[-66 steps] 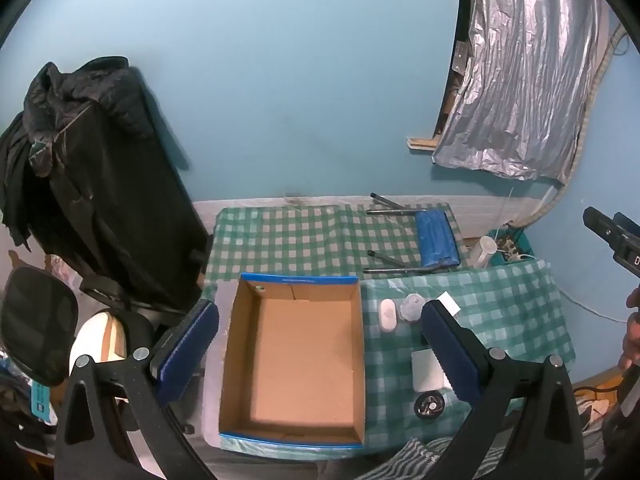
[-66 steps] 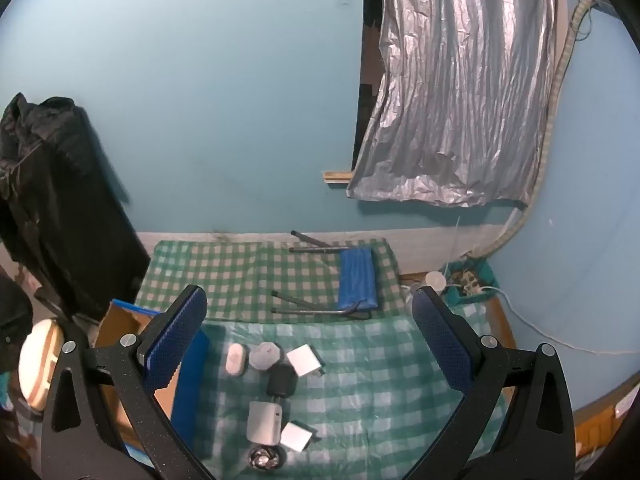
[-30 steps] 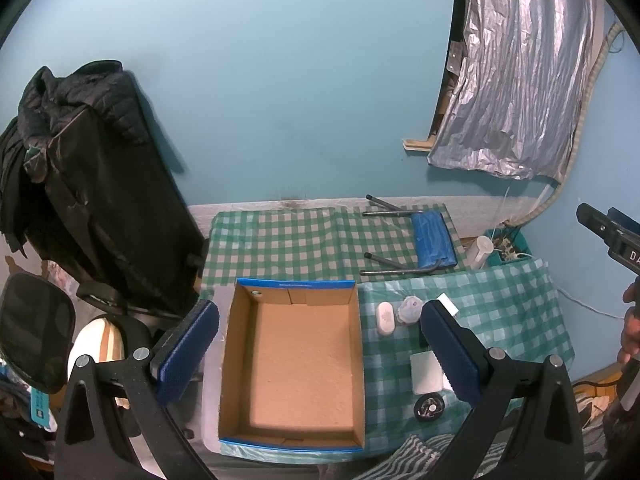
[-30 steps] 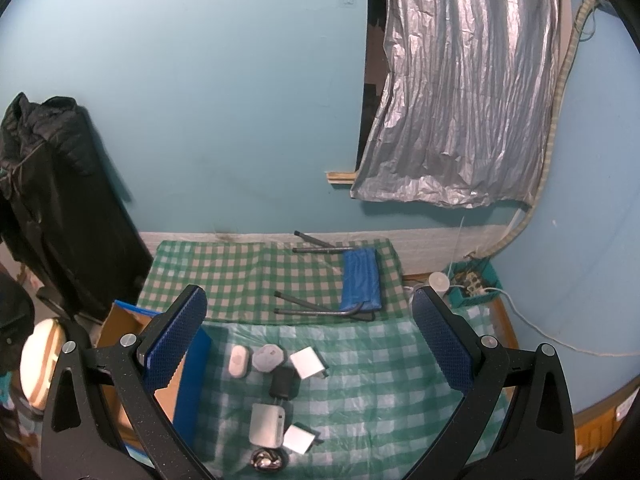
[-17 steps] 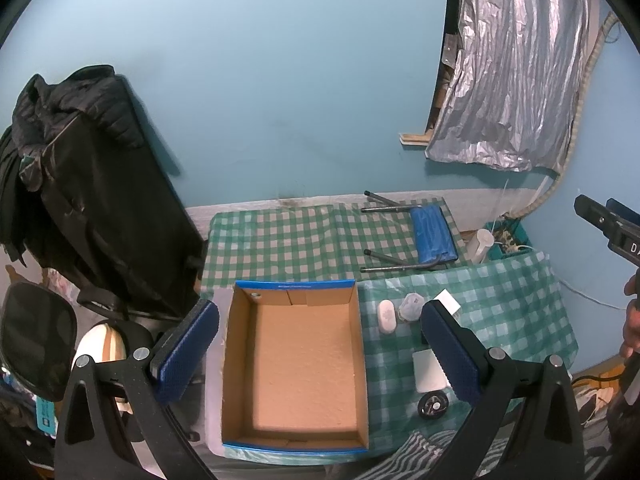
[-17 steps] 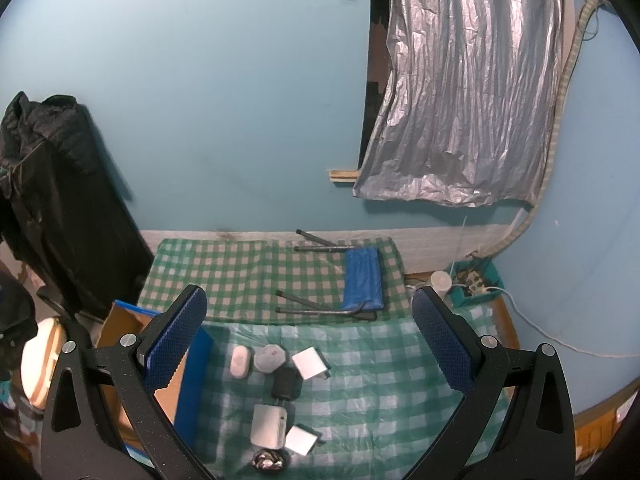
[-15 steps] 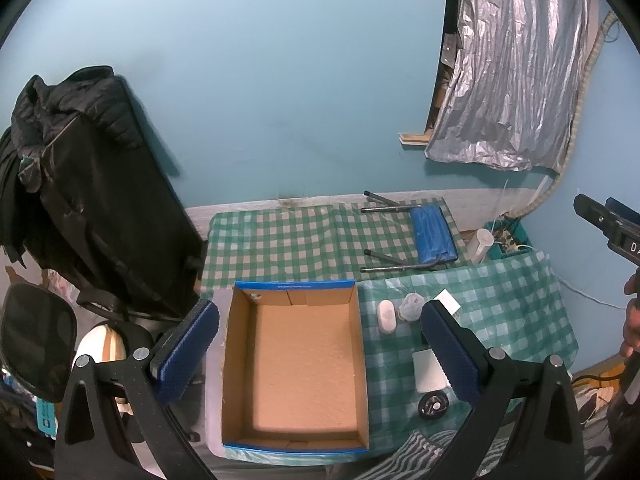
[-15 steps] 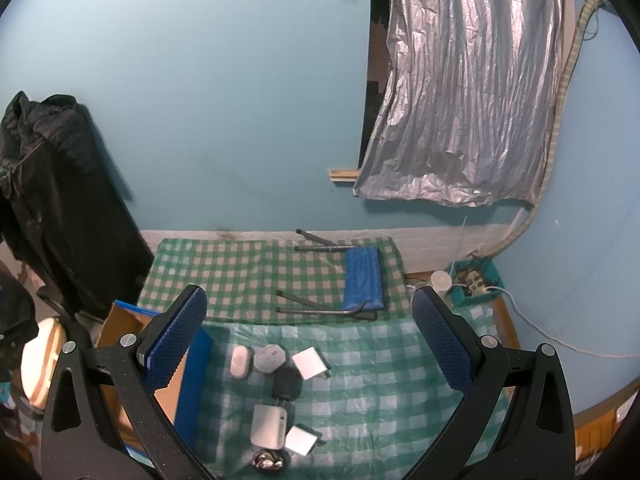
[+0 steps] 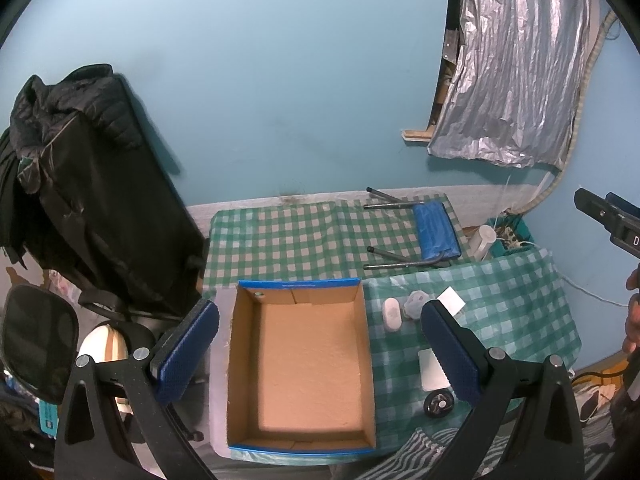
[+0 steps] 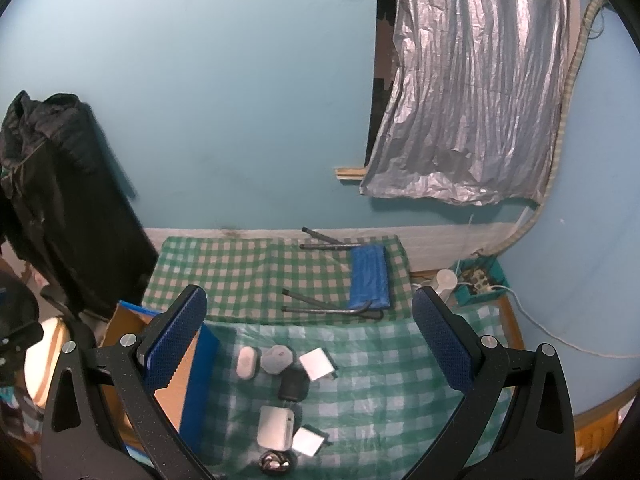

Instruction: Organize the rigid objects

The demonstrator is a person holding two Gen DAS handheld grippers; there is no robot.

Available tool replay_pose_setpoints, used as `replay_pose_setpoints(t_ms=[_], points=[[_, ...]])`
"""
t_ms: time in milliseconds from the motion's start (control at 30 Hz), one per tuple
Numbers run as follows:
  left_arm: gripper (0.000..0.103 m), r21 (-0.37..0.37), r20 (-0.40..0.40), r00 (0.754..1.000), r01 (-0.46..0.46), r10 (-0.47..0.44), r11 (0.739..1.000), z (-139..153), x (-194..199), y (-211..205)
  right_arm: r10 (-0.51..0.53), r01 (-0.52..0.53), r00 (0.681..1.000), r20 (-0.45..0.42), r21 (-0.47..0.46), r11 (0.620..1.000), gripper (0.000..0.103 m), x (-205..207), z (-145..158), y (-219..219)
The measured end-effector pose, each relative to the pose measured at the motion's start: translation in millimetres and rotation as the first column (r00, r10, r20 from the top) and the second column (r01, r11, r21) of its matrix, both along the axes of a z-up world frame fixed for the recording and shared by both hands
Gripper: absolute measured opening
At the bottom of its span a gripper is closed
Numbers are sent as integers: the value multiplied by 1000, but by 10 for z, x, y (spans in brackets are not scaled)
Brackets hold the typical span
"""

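Note:
An empty cardboard box (image 9: 302, 364) with blue edging lies on the green checked cloth (image 9: 520, 312); its corner (image 10: 188, 380) shows in the right wrist view. To its right lie several small items: a white oval case (image 10: 247, 362), a grey octagonal piece (image 10: 277, 359), a white square adapter (image 10: 317, 364), a black block (image 10: 293, 385), a white rectangular box (image 10: 275, 427), another white adapter (image 10: 308, 441) and a dark round piece (image 10: 274, 462). My left gripper (image 9: 320, 350) hangs open high above the box. My right gripper (image 10: 310, 340) hangs open high above the small items.
A folded blue stool with metal legs (image 10: 366, 280) lies on the far cloth. A black jacket on a chair (image 9: 80, 184) stands at the left. Silver foil (image 10: 472, 92) hangs on the blue wall. A teal tray with a white bottle (image 10: 476, 278) sits at the right.
Both views have drifted only slightly; the scene sits a little lower and to the right in the right wrist view. Nothing on the cloth has moved.

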State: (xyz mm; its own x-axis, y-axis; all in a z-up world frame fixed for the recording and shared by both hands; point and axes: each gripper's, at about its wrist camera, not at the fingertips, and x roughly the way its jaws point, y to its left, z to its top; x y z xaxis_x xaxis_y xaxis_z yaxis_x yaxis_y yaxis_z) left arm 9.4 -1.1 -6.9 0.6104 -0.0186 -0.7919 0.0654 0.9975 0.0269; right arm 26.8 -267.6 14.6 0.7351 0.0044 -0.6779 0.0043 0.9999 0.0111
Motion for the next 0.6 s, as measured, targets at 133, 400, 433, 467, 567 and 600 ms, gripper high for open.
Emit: replay_pose_setpoints(t_ms=[133,400,433,467,567,600], points=[[102,-2,-6,1000,2,-2,1000,-34,13,13,2,-2,1000,-7,-3,1000,101,9,-6,-5],[102,1,-14,1000,7,-7,1000,-49,16,41,-1,1,1000,-20,-1,1000,101,22,-23,-5],[102,2,-17,1000,7,-7,1000,-47,30,41,-1,1,1000,-23,2,1000,101,16,-34,-3],[102,1,-22,1000,8,-8,1000,-64,34,41,-1,1,1000,-29,4,1000,101,24,-44,-8],[102,-4,-39,999,9,-10,1000,-115,48,62,2,-1,999,-50,18,1000,101,61,-71,-10],[102,-8,-48,999,11,-11,1000,-144,47,76,3,-2,998,-61,25,1000,101,68,-94,-11]])
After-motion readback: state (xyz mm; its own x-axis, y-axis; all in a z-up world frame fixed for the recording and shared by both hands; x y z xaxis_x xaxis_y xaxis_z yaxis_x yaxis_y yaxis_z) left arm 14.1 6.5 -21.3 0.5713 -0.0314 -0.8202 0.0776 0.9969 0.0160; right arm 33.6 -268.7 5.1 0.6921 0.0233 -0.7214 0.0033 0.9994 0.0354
